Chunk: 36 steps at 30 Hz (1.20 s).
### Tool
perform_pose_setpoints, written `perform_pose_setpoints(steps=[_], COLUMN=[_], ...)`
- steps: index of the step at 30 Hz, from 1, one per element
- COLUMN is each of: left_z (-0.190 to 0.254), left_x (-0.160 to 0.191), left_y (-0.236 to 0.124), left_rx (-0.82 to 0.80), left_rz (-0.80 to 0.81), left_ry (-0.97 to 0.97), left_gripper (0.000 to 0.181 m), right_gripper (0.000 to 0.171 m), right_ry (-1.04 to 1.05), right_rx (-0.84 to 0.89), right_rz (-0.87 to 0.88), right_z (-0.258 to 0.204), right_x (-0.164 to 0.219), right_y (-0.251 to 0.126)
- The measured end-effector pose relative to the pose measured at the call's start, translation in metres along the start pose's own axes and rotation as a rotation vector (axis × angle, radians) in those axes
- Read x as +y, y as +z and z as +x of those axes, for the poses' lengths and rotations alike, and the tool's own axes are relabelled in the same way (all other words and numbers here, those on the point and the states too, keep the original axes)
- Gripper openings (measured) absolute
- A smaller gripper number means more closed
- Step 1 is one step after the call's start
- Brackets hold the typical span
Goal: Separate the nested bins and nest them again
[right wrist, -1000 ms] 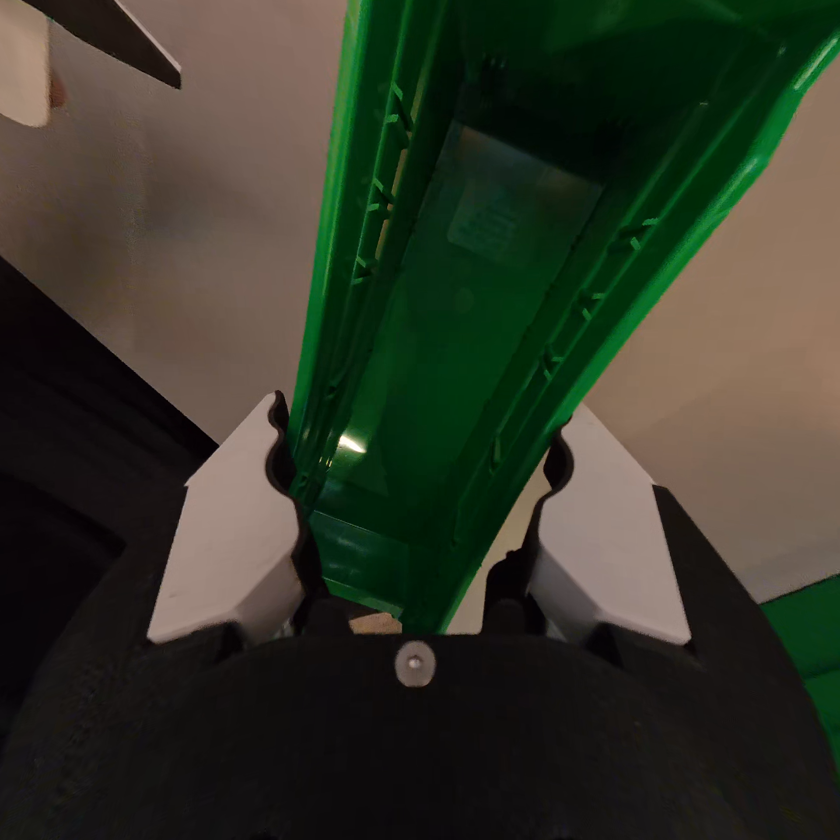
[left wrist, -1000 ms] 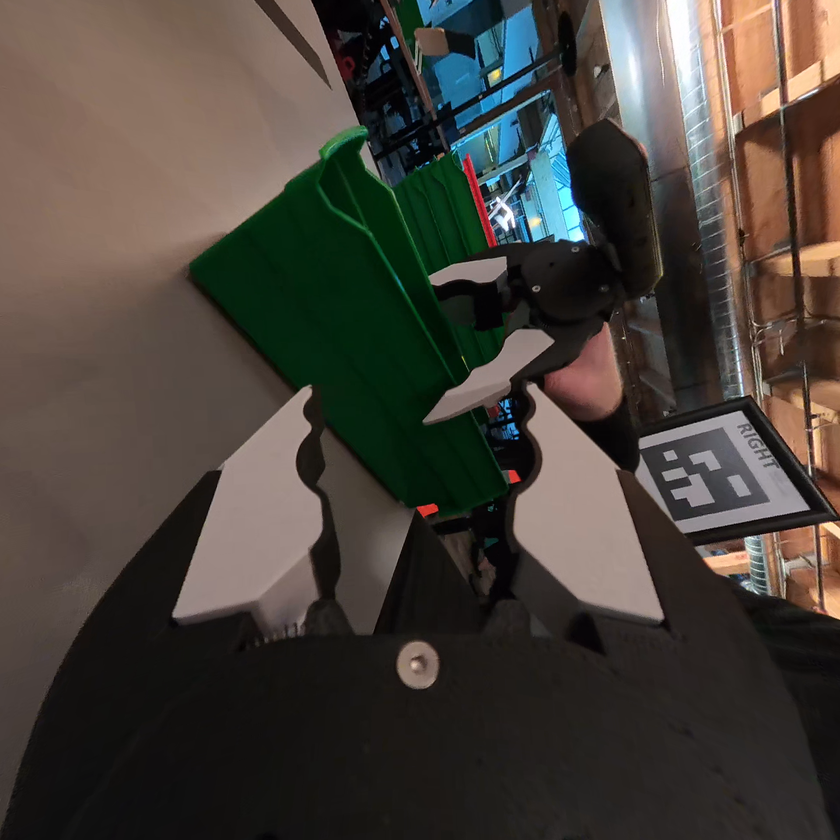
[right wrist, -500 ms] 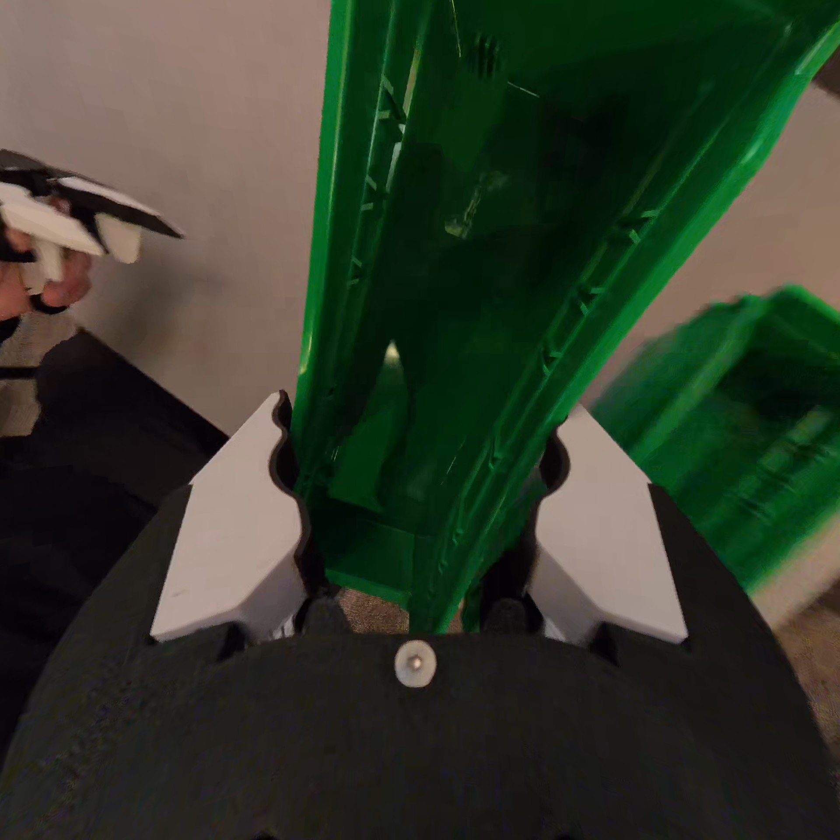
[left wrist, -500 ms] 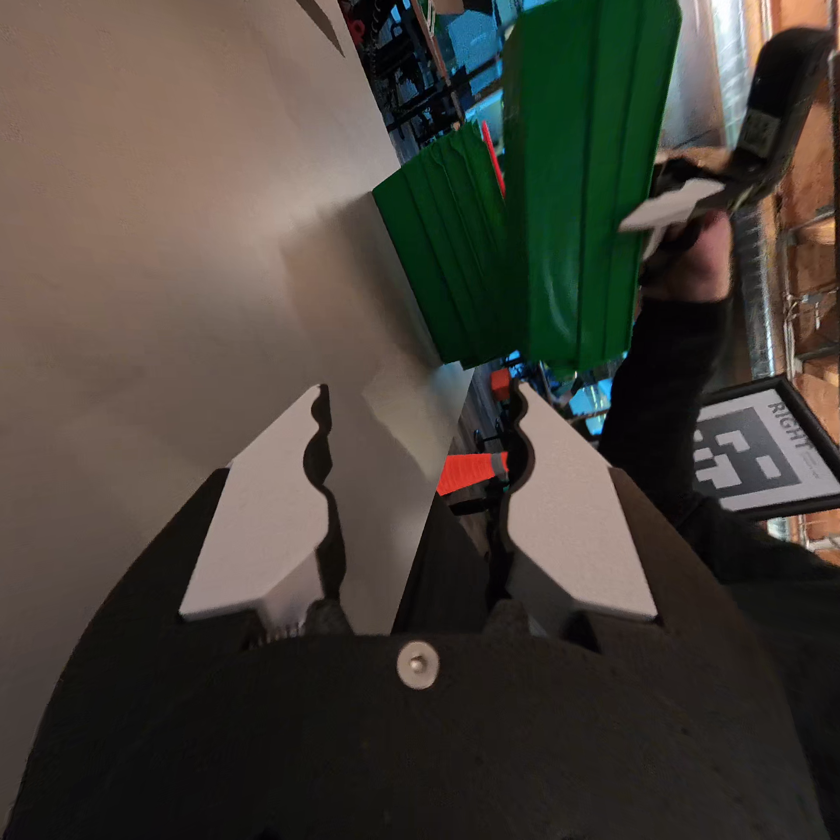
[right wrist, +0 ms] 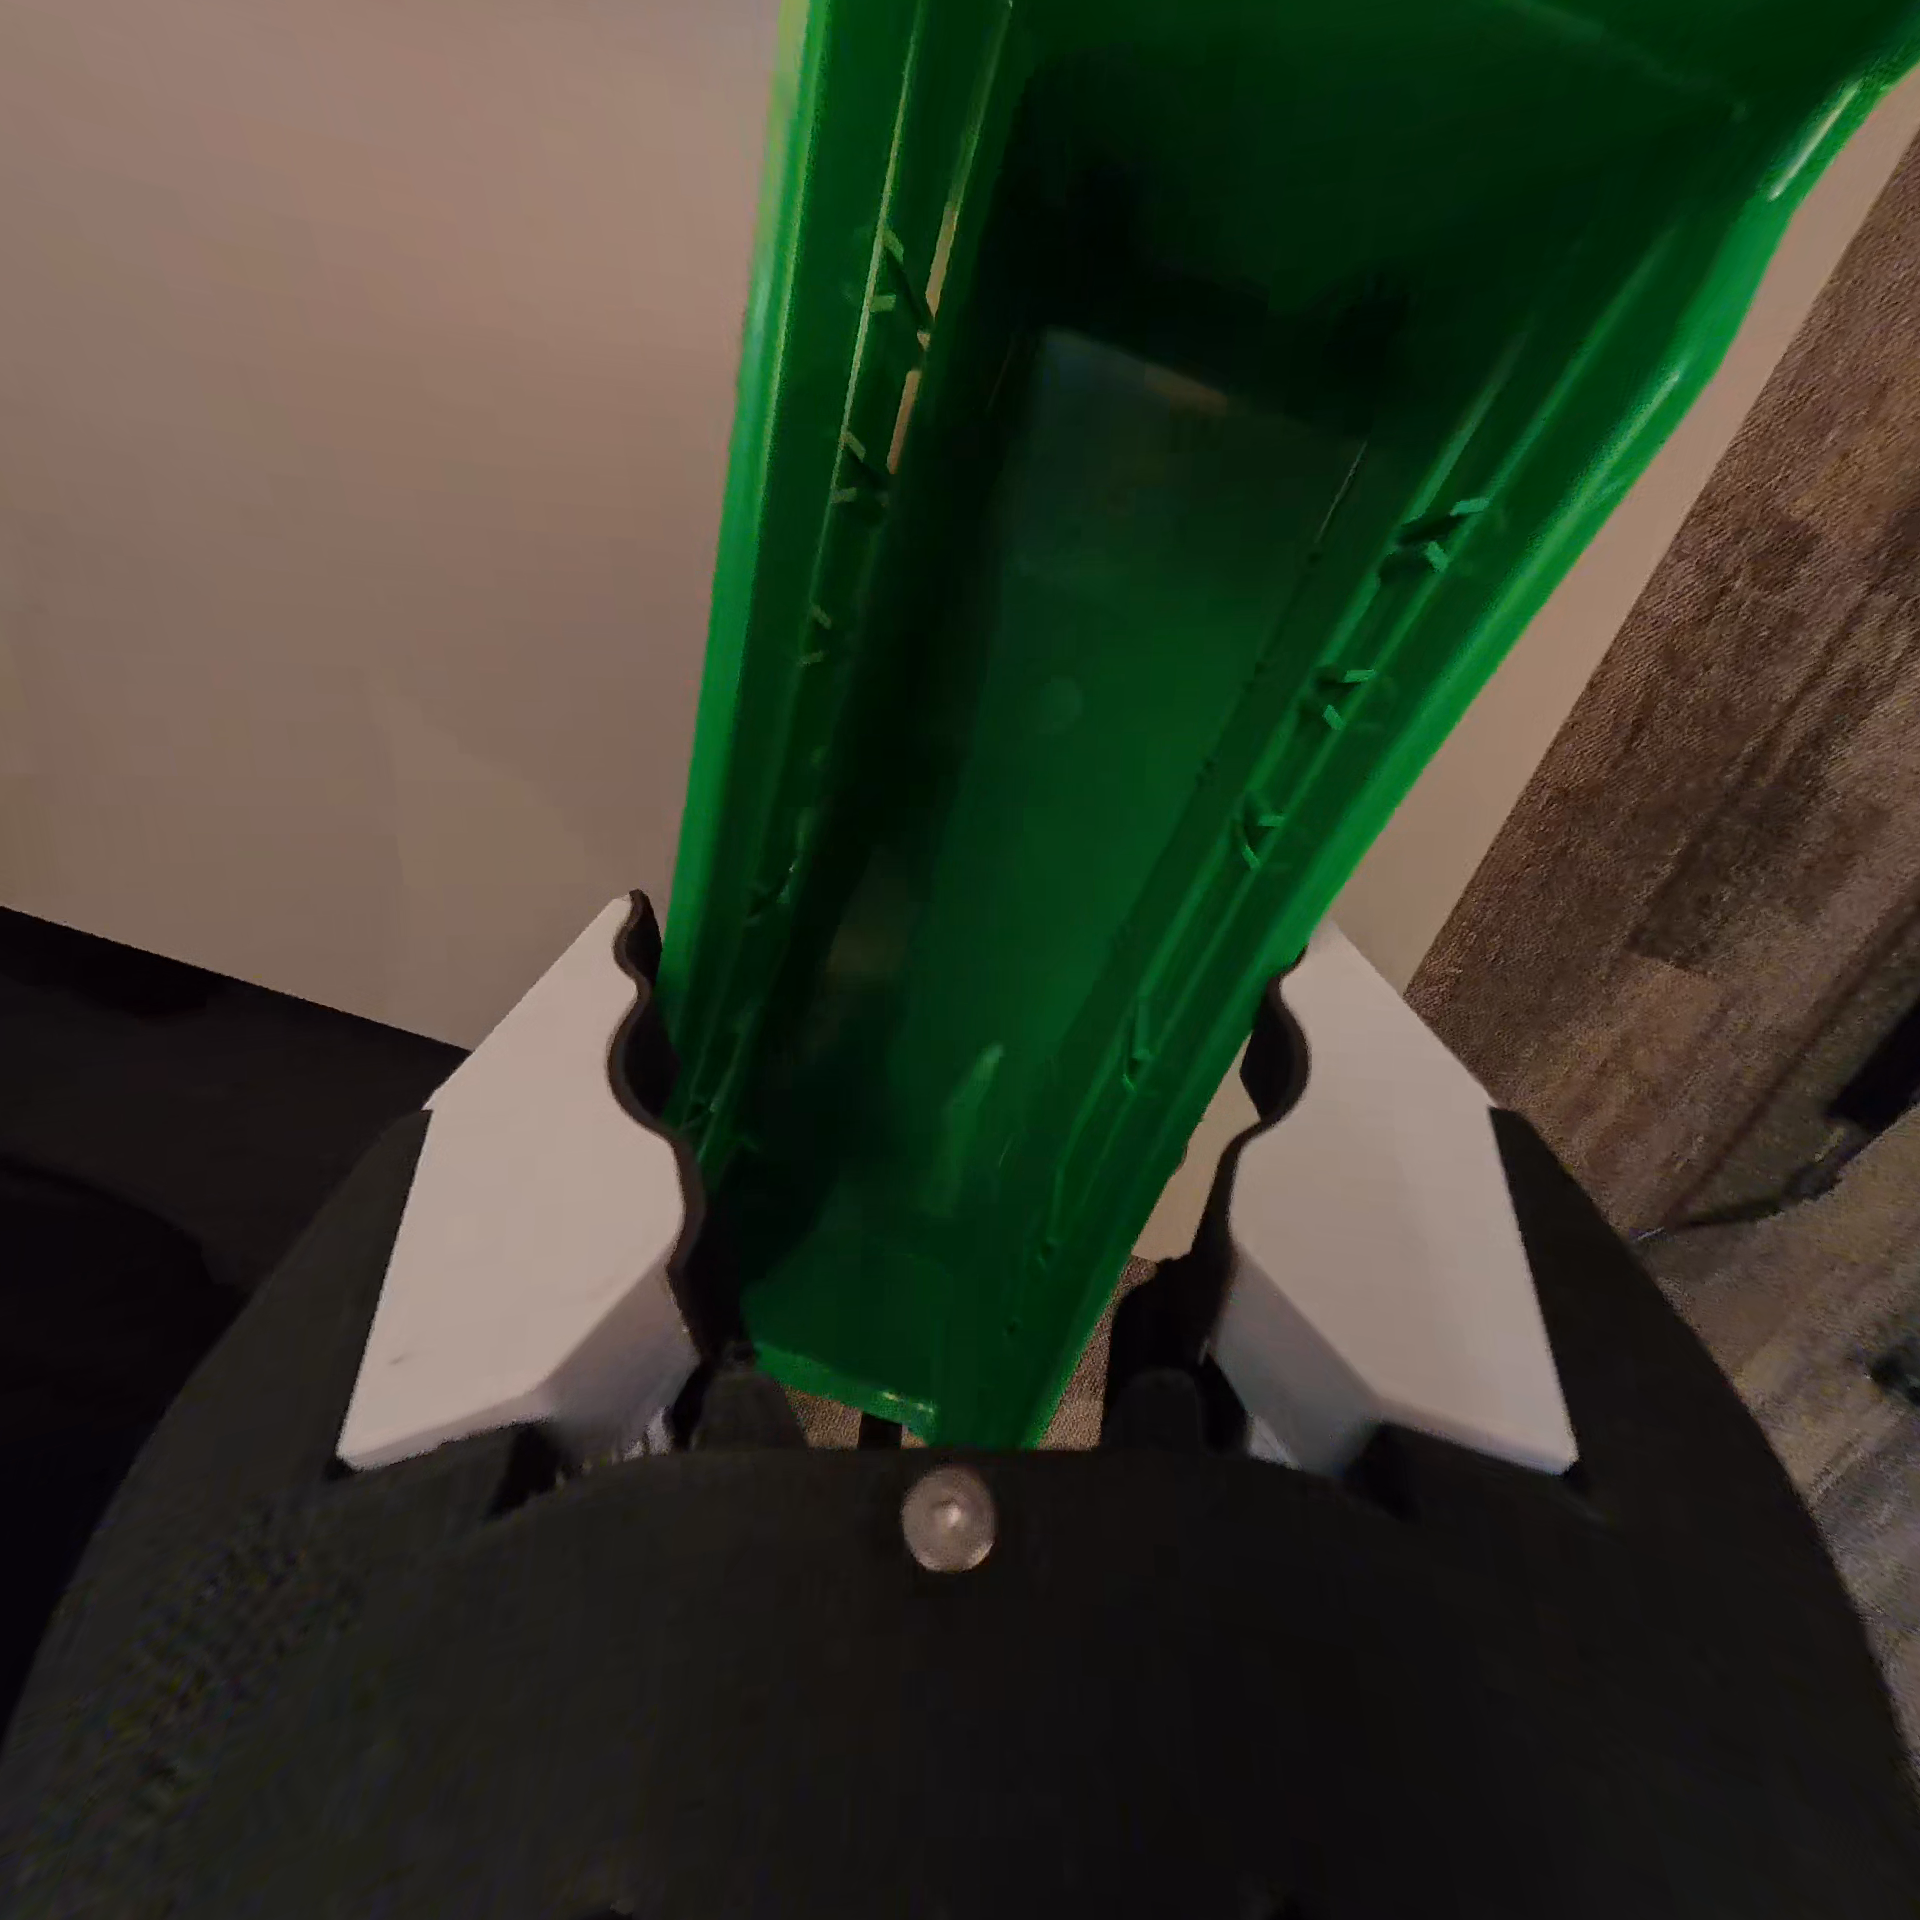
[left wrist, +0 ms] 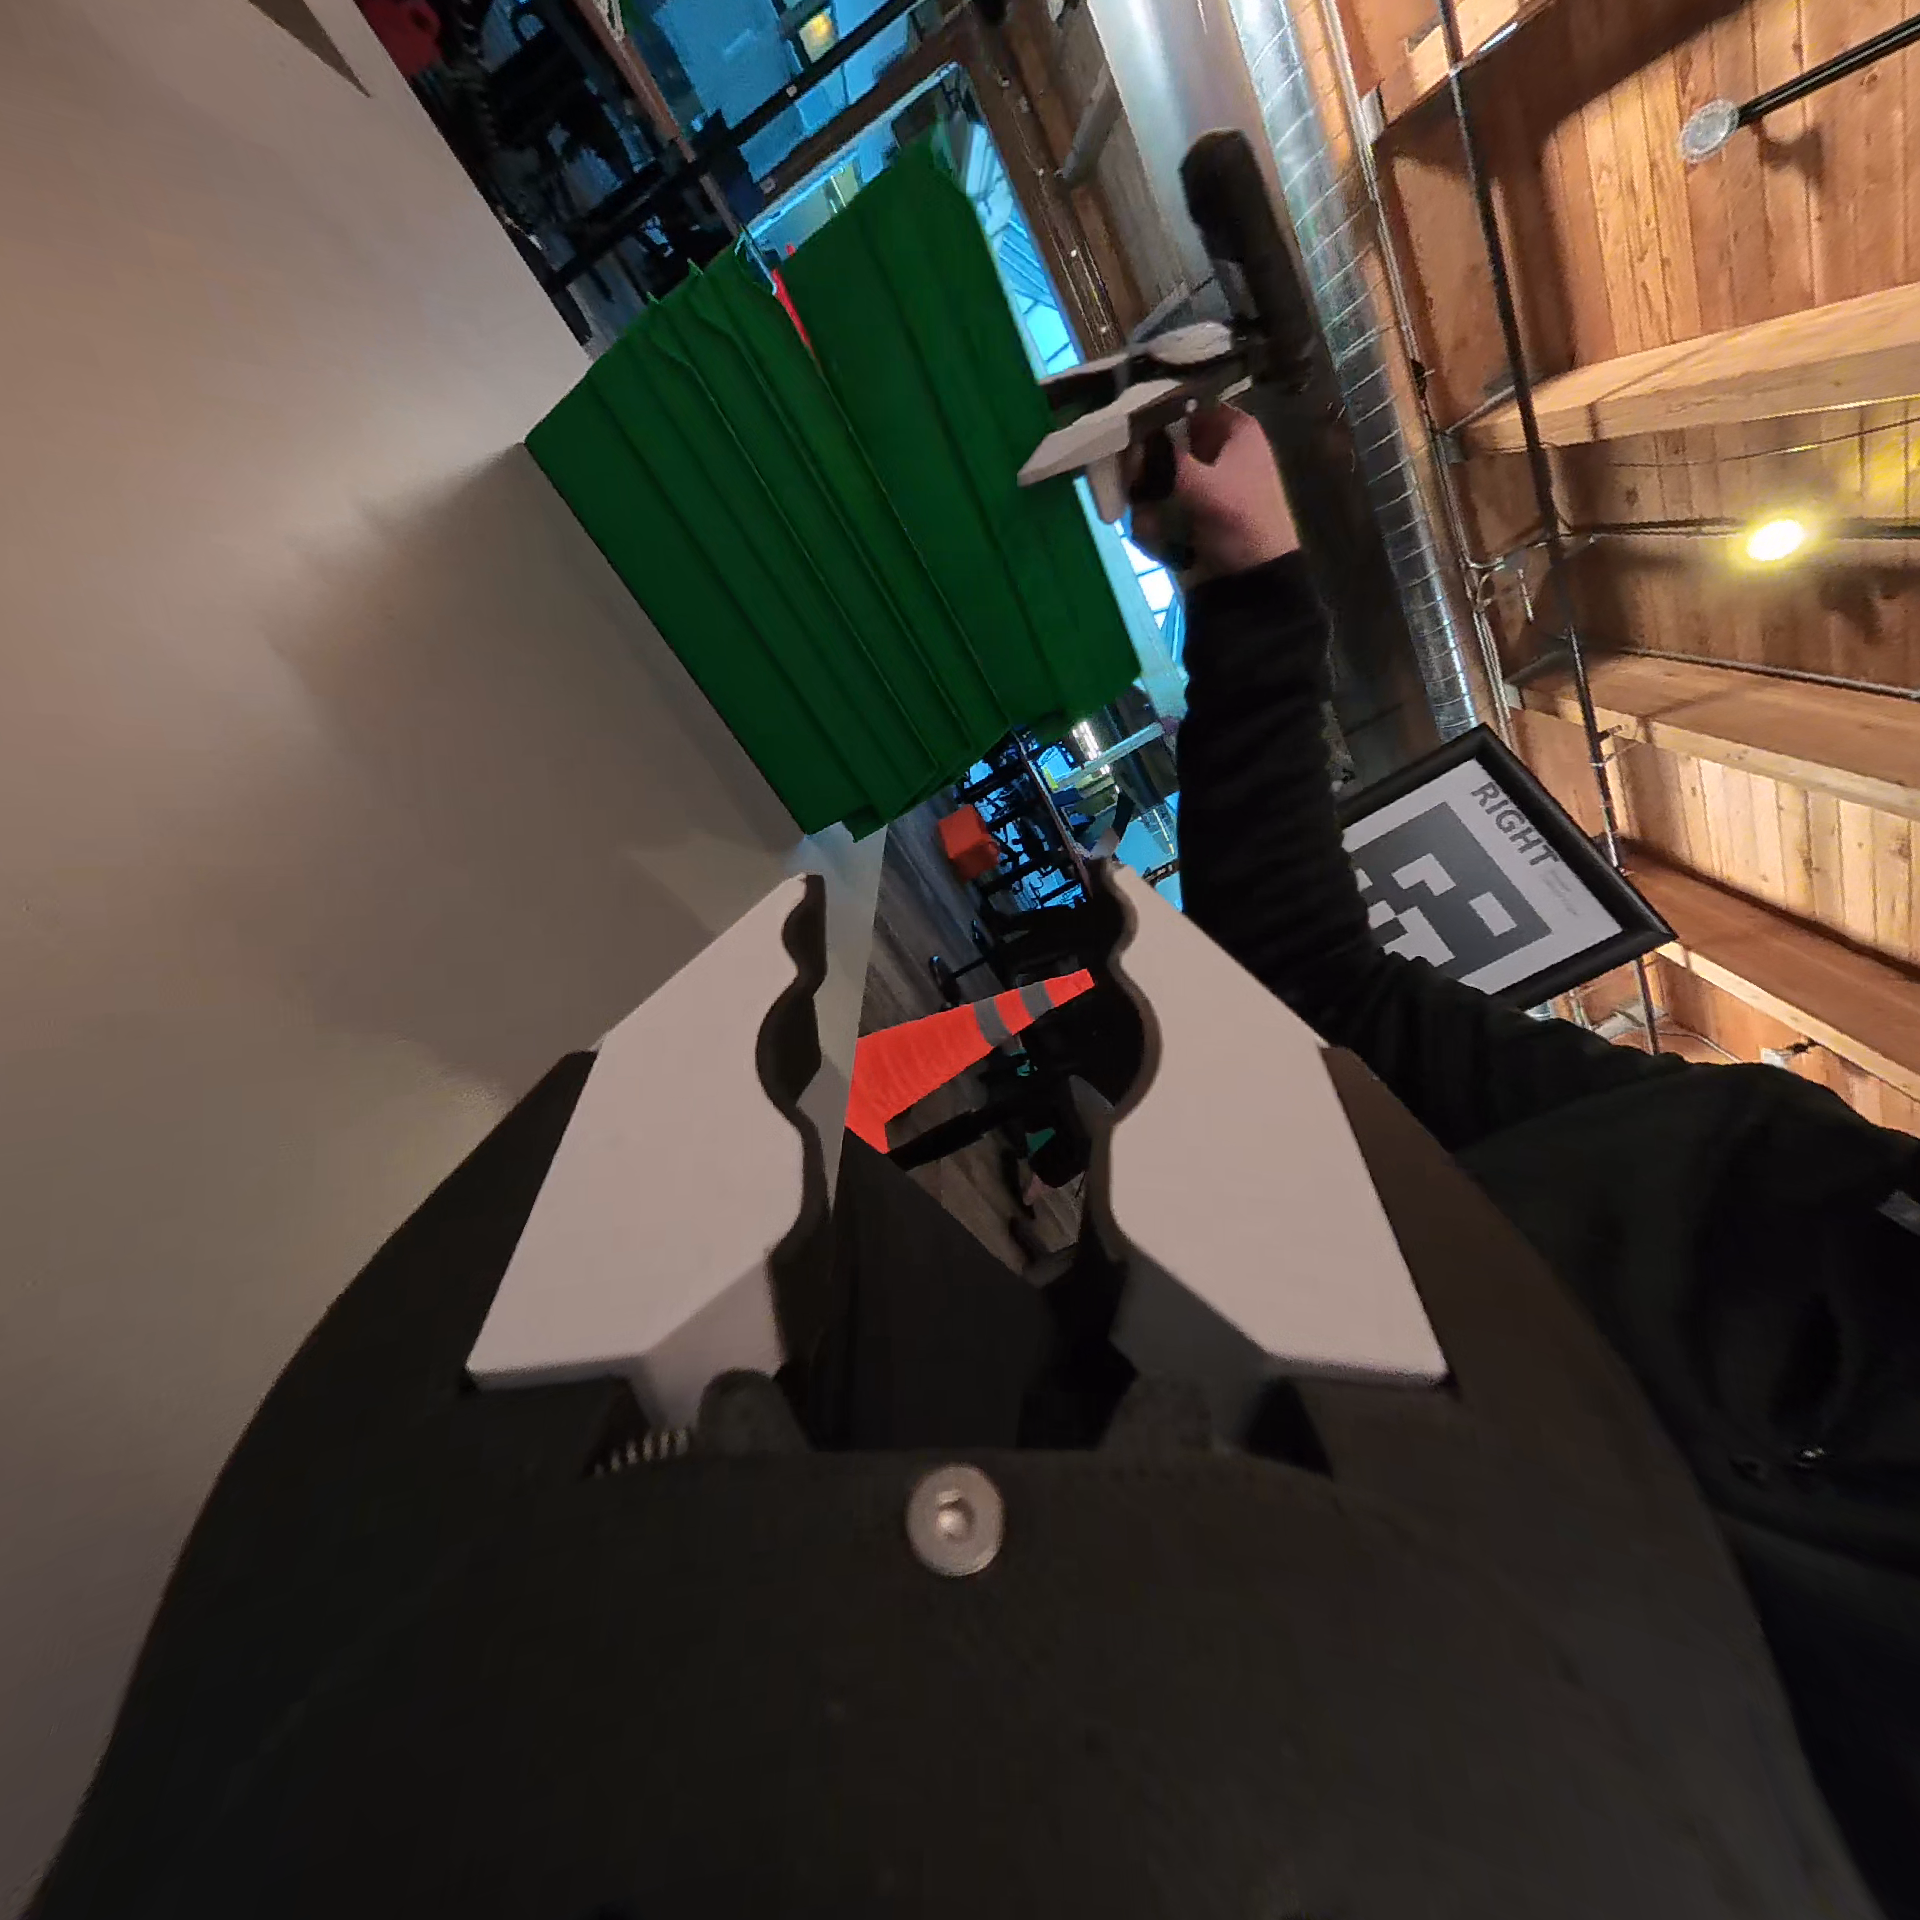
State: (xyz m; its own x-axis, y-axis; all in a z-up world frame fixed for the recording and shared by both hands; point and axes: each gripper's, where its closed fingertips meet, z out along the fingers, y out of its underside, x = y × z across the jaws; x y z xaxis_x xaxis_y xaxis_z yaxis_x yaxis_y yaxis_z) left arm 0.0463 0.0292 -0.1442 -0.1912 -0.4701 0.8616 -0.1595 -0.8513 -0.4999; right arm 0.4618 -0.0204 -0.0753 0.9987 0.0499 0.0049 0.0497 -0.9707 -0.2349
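Observation:
In the left wrist view, which is rolled sideways, a green bin (left wrist: 707, 582) rests on the white table (left wrist: 260, 623). A second green bin (left wrist: 935, 468) sits against its open side and seems partly inside it. My right gripper (left wrist: 1101, 416) holds that second bin at its far edge, with a hand behind it. In the right wrist view my right gripper (right wrist: 956, 956) is shut on the held green bin (right wrist: 1091, 675), one finger on each long wall, and I look into its hollow. My left gripper (left wrist: 961, 935) is open and empty, well back from both bins.
An orange traffic cone (left wrist: 956, 1049) and dark equipment stand beyond the table edge. A framed marker board (left wrist: 1486, 883), wooden shelving (left wrist: 1714, 364) and a metal duct (left wrist: 1320, 260) lie behind. Grey-brown carpet (right wrist: 1662, 831) shows beside the table (right wrist: 364, 468).
My right gripper lifted its green bin off the table, carried it over and brought it down against the other green bin. My left gripper stayed open and empty.

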Motion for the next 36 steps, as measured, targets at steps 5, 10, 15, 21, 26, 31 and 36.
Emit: perform_pose_setpoints(steps=[5, 10, 15, 21, 26, 31, 36], left_z=[0.001, 0.004, 0.009, 0.052, 0.09, 0.077, 0.031], left_x=[0.007, 0.007, 0.007, -0.005, -0.015, 0.0, 0.025], left_y=[0.006, 0.007, 0.009, 0.01, 0.013, 0.021, 0.022], left_rx=[0.008, 0.022, 0.04, 0.14, 0.194, 0.127, -0.118], left_rz=[-0.03, -0.036, -0.038, -0.012, 0.025, -0.032, -0.211], left_ry=[0.004, 0.014, 0.031, 0.18, 0.309, 0.323, 0.464], left_gripper=[0.051, 0.054, 0.06, 0.083, 0.086, 0.083, 0.083], right_gripper=[0.114, 0.119, 0.135, 0.135, 0.082, 0.063, 0.061], right_ry=[0.012, 0.017, 0.05, 0.067, -0.222, -0.391, -0.453], right_rx=[-0.03, -0.051, -0.056, -0.047, -0.231, -0.337, -0.266], right_rz=[-0.031, -0.067, -0.077, 0.267, 0.406, 0.294, 0.174], right_z=[0.005, 0.003, 0.004, -0.013, -0.154, -0.27, -0.294], right_x=[0.006, 0.009, 0.012, -0.026, -0.031, -0.015, -0.004], right_y=[0.037, 0.066, 0.072, 0.002, -0.021, 0.082, 0.178])
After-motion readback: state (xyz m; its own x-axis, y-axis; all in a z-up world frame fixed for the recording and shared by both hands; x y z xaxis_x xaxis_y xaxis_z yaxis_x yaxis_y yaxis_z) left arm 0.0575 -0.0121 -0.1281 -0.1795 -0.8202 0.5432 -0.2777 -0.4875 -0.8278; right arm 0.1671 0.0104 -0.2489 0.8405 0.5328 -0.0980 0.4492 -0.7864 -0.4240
